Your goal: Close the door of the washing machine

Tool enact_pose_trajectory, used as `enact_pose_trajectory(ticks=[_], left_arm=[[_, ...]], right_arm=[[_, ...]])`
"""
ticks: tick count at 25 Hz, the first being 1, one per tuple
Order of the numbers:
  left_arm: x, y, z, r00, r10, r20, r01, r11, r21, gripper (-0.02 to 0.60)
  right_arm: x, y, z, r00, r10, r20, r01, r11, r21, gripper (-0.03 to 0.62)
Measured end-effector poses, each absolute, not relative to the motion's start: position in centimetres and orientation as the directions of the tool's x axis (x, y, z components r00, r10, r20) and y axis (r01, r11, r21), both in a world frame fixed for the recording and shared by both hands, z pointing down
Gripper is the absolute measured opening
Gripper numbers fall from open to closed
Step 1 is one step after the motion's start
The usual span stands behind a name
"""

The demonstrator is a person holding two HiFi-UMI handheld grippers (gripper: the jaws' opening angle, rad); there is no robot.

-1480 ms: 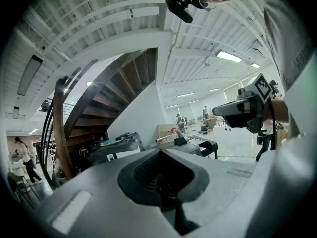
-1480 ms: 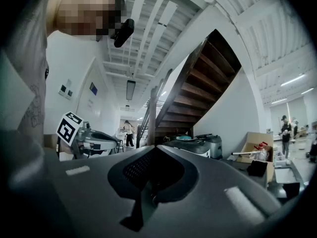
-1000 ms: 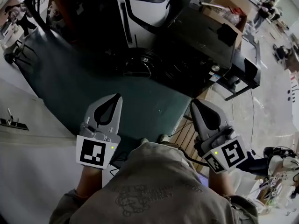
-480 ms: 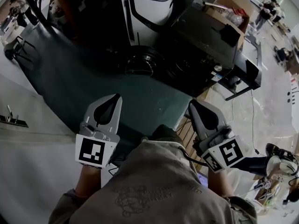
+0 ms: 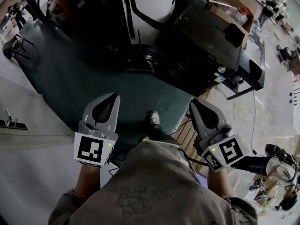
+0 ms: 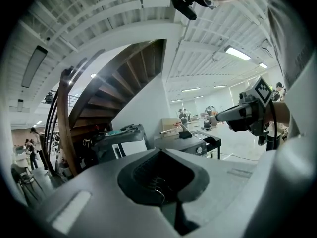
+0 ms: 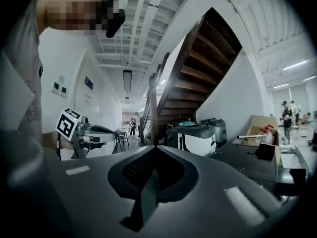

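Observation:
In the head view the black washing machine stands ahead on the right. Its round door hangs open at its front left, beside the dark drum opening. My left gripper and right gripper are held side by side over the green floor, well short of the door. Both are shut with nothing between the jaws. In the left gripper view the jaws meet at a point, with the washing machine far beyond. The right gripper view shows shut jaws and the machine's top at right.
A white and black appliance stands behind the door. A cardboard box sits past the washing machine. A dark staircase rises behind. A white wall runs along my left, and a wooden pallet lies by my right foot. People stand far off.
The person has stepped forward: a shoe now shows on the green floor between the grippers. Both grippers have sunk slightly and stayed shut. The washing machine looks a little nearer.

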State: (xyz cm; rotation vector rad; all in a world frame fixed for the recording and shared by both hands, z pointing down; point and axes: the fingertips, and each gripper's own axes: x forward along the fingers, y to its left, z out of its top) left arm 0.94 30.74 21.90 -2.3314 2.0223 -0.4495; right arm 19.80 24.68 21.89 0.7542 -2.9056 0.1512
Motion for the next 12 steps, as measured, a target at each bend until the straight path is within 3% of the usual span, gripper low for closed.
enact_pose_trajectory(ticks=[12], left_arm=[[-1.8, 20.5, 23.6, 0.144, -0.956, 0.257, -0.963, -0.195, -0.186, 0.000]], right_arm=[[15.8, 14.5, 25.9, -0.854, -0.447, 0.264, -0.494, 0.858, -0.143, 0.029]])
